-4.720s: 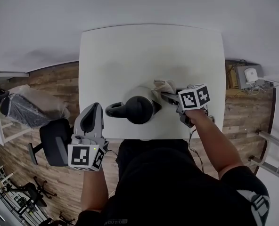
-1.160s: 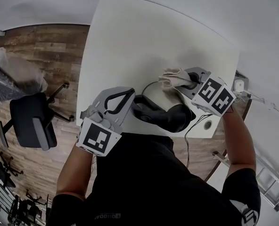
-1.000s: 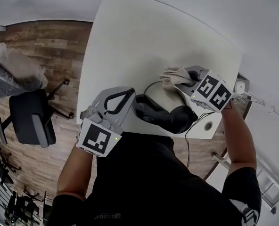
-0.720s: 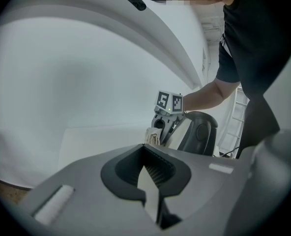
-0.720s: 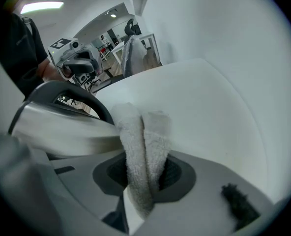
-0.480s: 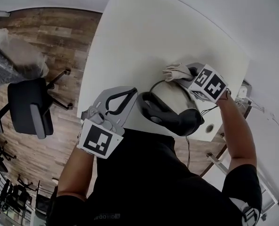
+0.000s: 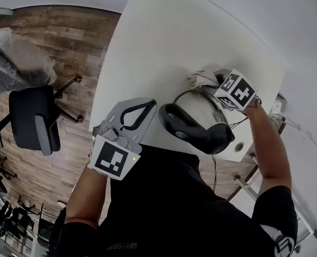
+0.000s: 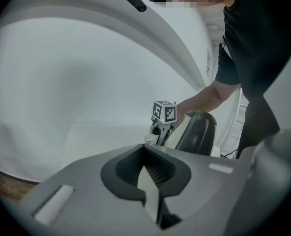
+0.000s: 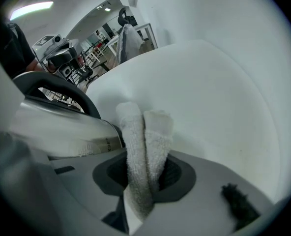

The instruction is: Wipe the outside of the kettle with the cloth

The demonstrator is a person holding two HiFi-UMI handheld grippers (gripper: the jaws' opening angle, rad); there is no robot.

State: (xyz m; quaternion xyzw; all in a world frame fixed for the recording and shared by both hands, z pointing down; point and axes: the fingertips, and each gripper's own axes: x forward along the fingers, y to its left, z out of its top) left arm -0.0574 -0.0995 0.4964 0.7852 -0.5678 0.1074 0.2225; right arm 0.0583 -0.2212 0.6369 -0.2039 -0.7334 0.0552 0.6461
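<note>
Two grippers: our right gripper (image 9: 144,173) squeezes the soft cloth (image 9: 138,132) at 12 o'clock of the kettle (image 7: 200,108) on the table (image 7: 148,47), our left gripper (image 8: 153,176) is closed and empty, and we think the slippery kettle wants holding by its handle (image 7: 193,133).

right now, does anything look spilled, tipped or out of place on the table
Nothing stands out. The kettle stands upright on the table, near the edge closest to the person, with no spill around it. The right gripper is shut on the cloth beside the kettle; the left gripper is shut and empty.
</note>
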